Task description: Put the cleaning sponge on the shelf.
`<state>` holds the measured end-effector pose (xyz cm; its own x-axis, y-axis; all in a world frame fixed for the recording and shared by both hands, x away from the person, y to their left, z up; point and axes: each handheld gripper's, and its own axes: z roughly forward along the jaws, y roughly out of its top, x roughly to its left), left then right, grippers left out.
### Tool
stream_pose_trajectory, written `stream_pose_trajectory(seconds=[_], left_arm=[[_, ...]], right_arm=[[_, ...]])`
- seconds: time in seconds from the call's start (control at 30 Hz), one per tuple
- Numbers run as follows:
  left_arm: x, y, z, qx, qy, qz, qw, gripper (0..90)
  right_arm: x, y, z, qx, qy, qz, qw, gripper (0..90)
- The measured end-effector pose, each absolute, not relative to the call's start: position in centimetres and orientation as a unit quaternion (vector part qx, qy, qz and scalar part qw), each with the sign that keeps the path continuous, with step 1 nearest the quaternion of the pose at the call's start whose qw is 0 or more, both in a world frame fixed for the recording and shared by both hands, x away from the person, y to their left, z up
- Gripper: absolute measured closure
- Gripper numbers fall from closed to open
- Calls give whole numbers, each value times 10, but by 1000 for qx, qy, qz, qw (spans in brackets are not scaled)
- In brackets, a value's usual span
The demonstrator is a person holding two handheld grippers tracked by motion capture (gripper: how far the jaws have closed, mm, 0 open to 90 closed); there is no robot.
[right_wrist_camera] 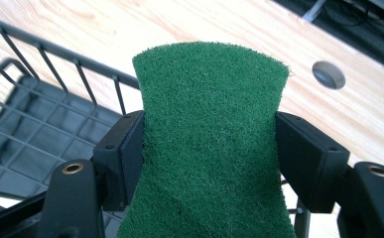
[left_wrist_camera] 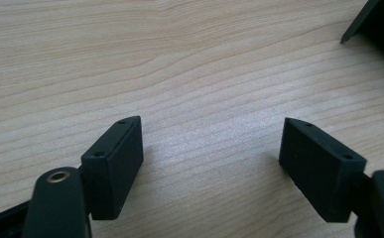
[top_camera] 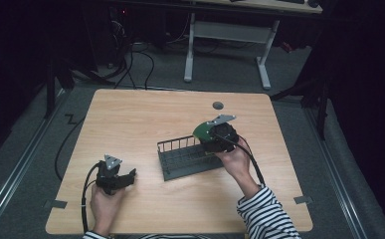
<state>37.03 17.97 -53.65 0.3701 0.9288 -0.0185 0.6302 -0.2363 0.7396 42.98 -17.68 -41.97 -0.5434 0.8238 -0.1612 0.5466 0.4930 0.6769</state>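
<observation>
Green scouring pad [right_wrist_camera: 209, 144] sat right up in the right gripper view, pinched on both sides by the right gripper [right_wrist_camera: 209, 148] — jaws closed in on it, with the pad bowing a little where they squeezed. From the high view that gripper [top_camera: 215, 133] was over the far right end of the dark wire rack [top_camera: 187, 157], pad [top_camera: 201, 130] poking out toward the far side, held above the rack rather than resting in it. The rack's thin rails [right_wrist_camera: 55, 64] ran just behind and to the left of the pad in the right gripper view, with the grid floor [right_wrist_camera: 45, 129] below, so the rails were pretty much the only thing close by.

Left gripper [top_camera: 125, 178] was near the desk's front left corner, well apart from the rack, jaws spread wide with nothing but bare wood between them [left_wrist_camera: 212, 148]. A dark corner of the rack [left_wrist_camera: 373, 22] showed at the top right of the left gripper view.

Other stuff: a small grey round grommet [top_camera: 218, 105] near the desk's [top_camera: 130, 114] far edge, just beyond the right gripper — also visible past the pad [right_wrist_camera: 328, 74]. Off the desk, a white-legged table [top_camera: 230, 35] and some cables [top_camera: 135, 62] on the floor behind. The person's right arm had a striped sleeve [top_camera: 267, 214] near the front edge.
</observation>
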Motion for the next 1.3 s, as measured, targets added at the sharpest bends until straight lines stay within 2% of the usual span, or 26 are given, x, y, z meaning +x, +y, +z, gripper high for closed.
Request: stream_pose_trajectory(seconds=[0.4,1.03,1.3], left_arm=[[370,180,-536,755,516,220,338,257],[370,179,-536,755,517,221,338,257],[370,179,-536,755,516,221,338,257]], right_arm=[[428,-183,-433,420,836,280,214,311],[423,-188,-431,422,842,279,189,310],[420,-199,-433,427,833,303,177,235]])
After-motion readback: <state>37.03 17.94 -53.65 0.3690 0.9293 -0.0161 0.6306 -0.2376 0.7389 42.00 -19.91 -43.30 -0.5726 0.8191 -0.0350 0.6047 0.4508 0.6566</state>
